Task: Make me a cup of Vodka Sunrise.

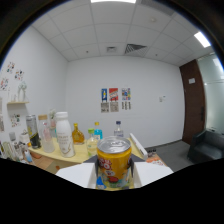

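A pale wooden table (60, 156) carries bottles (64, 134) and a jar (92, 145).

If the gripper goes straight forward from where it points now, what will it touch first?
The gripper already has the yellow can between its fingers, so the can is the first thing in that line. Whether the fingers press on it is not visible. Beyond the can, bottles stand on the table, off that line.

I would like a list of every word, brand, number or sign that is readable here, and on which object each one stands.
None can be read.
Yellow can, held between the fingers of the gripper: colourful print, too blurred.
White bottle: label too small.
Wall posters: blurred.
Papers on the left wall: too small.
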`<state>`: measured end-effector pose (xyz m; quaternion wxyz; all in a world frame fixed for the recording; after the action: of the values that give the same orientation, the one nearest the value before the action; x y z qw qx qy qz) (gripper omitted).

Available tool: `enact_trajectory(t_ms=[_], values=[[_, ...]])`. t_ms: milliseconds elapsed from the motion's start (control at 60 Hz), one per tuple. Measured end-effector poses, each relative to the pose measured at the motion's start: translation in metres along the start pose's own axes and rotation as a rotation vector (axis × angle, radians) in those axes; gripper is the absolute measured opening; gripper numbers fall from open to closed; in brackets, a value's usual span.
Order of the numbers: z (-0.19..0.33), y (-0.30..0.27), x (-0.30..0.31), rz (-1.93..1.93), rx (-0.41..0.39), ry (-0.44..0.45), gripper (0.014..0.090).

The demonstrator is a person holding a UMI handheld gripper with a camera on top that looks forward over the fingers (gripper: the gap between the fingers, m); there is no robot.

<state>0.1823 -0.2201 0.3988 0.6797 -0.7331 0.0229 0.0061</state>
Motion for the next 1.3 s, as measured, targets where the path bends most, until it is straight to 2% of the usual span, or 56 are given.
enact_trajectory(t_ms=[250,417,600,967,1183,1300], values=[[-0.016,0.161,-0.047,0.05,-0.191,-0.047,0.0499],[-0.003,0.207,-0.062,-0.012,-0.253,-0.03,0.0501],[0.018,0.211,-0.067,-0.345,-0.242,-0.013,0.05],[0.032,0.209,-0.068,-1.26,-0.208,-0.019,0.0499],[0.035,0.201,-0.071,-1.761,-0.142,-0.024,0.0499],[0.035,0.204,-0.077,-1.881,-0.123,-0.048,0.05]])
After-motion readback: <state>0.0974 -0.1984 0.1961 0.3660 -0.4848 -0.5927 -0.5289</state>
